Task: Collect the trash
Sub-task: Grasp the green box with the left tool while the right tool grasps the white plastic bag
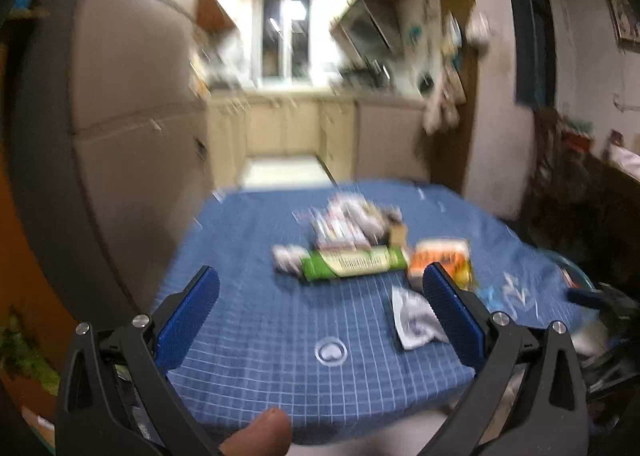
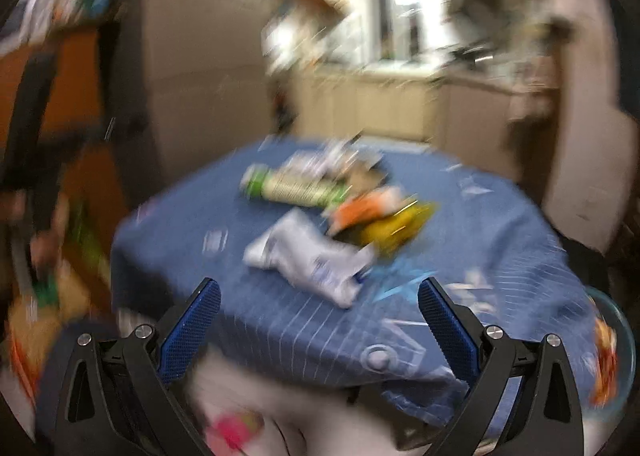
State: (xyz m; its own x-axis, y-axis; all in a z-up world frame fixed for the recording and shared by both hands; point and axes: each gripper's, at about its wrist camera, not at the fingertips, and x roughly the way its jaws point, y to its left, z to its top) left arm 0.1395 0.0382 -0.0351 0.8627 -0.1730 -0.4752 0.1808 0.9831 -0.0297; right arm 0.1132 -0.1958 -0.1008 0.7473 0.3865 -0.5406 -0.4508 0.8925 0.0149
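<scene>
Now | both hand-held grippers spread, empty | wrappers (image 1: pixel 352 262) on blue tablecloth (image 1: pixel 260 320)

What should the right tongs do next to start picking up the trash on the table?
Probably ease the right tongs forward and down onto the crumpled white wrapper. It lies nearest on the blue tablecloth, roughly between the open fingers, and both tongs are empty.

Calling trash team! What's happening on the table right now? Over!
Both tongs, left and right, open, empty. Wrappers on blue tablecloth: white wrapper nearest, green packet behind. Nothing in the way.
</scene>
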